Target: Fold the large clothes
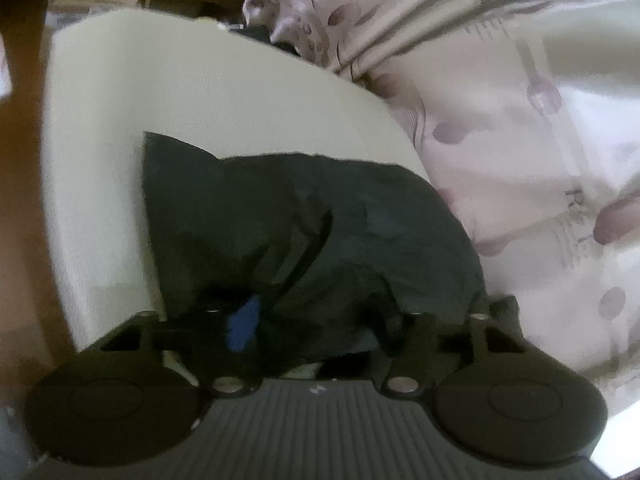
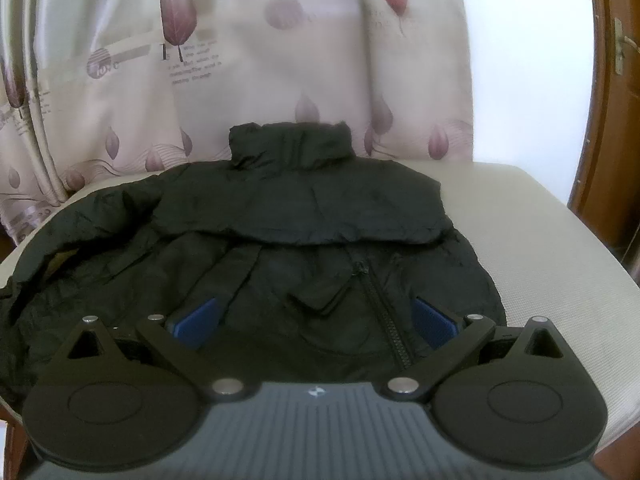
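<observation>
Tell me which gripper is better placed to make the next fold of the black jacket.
Left, probably. The left gripper already has bunched fabric of the black jacket between its fingers, near the jacket's edge on the cream cushion. The right gripper stands wide open over the zipper, gripping nothing.

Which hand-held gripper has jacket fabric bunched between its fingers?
The left hand-held gripper: black jacket bunches between its fingers. The right hand-held gripper is spread wide.

Left tongs (image 1: 316, 320) half closed; right tongs (image 2: 312, 320) spread wide.
</observation>
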`<action>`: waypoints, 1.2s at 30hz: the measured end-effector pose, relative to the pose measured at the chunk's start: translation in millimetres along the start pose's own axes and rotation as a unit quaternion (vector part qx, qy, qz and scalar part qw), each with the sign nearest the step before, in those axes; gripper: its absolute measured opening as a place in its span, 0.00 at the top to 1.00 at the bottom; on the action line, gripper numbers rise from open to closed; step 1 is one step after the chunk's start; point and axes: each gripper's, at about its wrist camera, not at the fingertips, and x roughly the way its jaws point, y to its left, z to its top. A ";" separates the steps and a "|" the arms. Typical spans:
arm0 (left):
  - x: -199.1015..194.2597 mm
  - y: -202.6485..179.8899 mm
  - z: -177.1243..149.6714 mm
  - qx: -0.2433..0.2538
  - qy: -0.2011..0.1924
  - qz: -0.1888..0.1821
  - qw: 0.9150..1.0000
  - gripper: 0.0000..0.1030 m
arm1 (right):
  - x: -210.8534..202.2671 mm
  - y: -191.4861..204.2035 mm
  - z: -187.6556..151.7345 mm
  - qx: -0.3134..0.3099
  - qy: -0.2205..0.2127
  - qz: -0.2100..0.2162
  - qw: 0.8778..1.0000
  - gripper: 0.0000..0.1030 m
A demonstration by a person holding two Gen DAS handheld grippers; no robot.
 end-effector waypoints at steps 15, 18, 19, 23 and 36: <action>50.1 1.0 100.6 0.110 -0.156 0.155 0.969 0.99 | 4.0 2.4 1.0 -0.003 0.003 -0.004 1.000 0.00; 43.1 -1.1 115.4 0.119 -0.173 0.161 0.964 0.99 | 5.9 1.5 4.5 -0.008 0.002 -0.003 1.000 0.00; 38.4 -3.8 118.5 0.119 -0.176 0.156 0.965 0.99 | 6.4 1.4 6.3 -0.009 0.001 -0.004 1.000 0.00; 13.5 -23.0 108.6 0.140 -0.183 0.108 0.967 0.89 | 10.4 11.2 28.7 -0.054 -0.028 -0.004 0.998 0.00; 25.3 -124.9 -19.8 0.296 -0.101 -0.001 0.950 0.09 | 116.9 131.6 57.8 -0.248 -0.023 0.035 0.968 0.00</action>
